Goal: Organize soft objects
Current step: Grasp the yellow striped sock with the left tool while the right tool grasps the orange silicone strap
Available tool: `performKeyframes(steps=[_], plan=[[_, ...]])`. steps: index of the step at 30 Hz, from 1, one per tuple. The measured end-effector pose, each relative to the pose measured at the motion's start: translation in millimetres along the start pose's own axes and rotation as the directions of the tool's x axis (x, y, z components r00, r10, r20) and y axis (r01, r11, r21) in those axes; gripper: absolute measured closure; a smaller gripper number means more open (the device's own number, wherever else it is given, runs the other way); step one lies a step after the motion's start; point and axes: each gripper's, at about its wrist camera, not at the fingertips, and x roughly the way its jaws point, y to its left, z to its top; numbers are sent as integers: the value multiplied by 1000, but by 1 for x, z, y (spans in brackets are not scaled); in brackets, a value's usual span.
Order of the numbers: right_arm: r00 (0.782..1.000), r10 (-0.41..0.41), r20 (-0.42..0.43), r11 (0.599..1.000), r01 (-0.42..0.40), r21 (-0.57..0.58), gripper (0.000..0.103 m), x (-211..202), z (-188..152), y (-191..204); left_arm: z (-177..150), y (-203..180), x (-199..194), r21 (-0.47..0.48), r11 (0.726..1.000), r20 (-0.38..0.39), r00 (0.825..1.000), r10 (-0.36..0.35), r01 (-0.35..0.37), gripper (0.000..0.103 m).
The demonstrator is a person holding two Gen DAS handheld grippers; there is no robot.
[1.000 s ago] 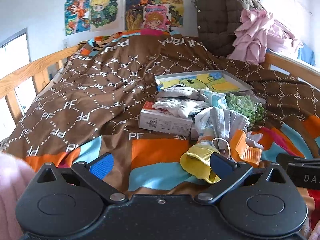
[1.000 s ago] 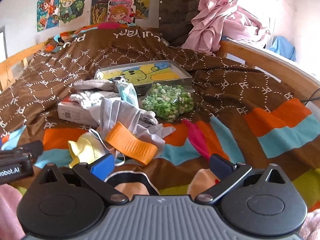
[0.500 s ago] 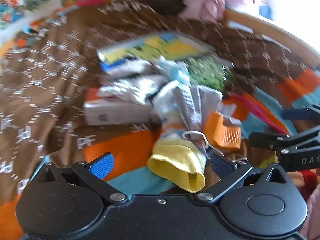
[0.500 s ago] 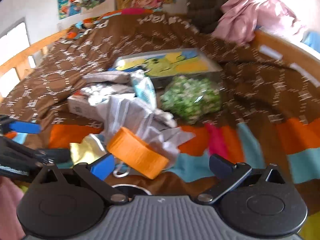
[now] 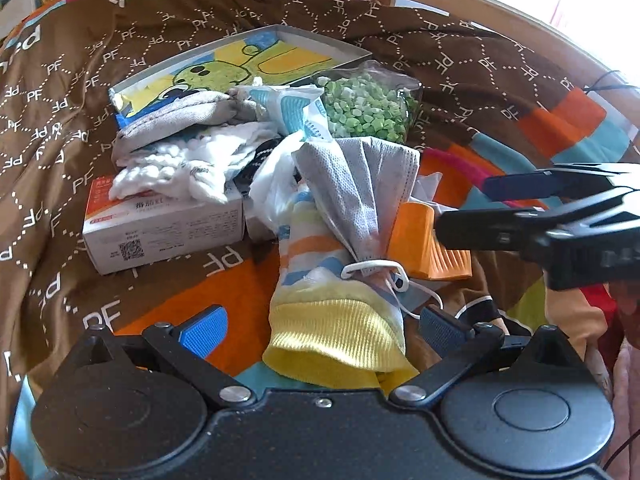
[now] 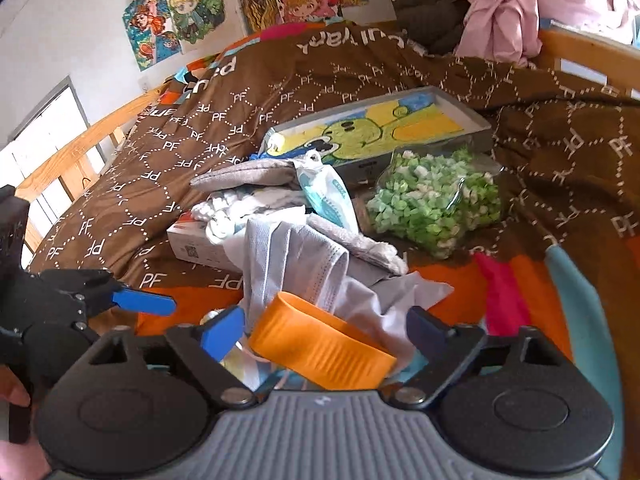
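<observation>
Both jaws stand released, gripping nothing. Our left gripper (image 5: 316, 330) has the yellow cuff of the striped sock (image 5: 332, 312) lying between its spread fingers; our right gripper (image 6: 324, 330) frames the orange band (image 6: 320, 348) in the same way, and shows from the side in the left view (image 5: 520, 208).

Item, nearest: striped sock, yellow cuff toward us, its leg running up under the grey face mask (image 5: 360, 184), whose white ear loop (image 5: 376, 270) lies across the sock. Item: orange band, just beside the mask, partly under it. Item: white box (image 5: 168, 236) with a printed code, a white fluffy sock (image 5: 180, 168) on top of it. Item: grey cloth (image 5: 184, 118) and a blue-and-white packet (image 5: 296, 110), behind. Item: clear bag of green pieces (image 6: 436, 204), touching the picture tray (image 6: 380, 128). All rest on the brown bed cover (image 5: 80, 80). Farthest: pink clothing (image 6: 516, 8) heaped at the bed rail.

Step in hand, as we judge it: taking the first soft piece from the heap. To do it well, we close the left fingers on the ribbed cuff alone, low and square, and draw the sock toward us slowly so the ear loop slips off rather than dragging the mask. We keep the right fingers clear of the left as they work side by side.
</observation>
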Motion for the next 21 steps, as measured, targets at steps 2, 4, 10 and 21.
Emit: performKeyframes(steps=[2,4,10,21], plan=[[1000,10,-16,999,-10,30,25,6,1,0,3,1,2,-3,1000,-38,999,10,-10,6],[999,33,-36,996,-30,80,33,13,2,-1,4,4,3,-3,1000,-59,998,-6,5,10],[995,74,-68,985,-62,159,44,28,8,-3,3,10,9,-30,996,-67,994,-85,83,23],[990,58,-129,988,-38,148,59,36,4,4,2,21,22,-140,979,-98,982,-160,146,72]])
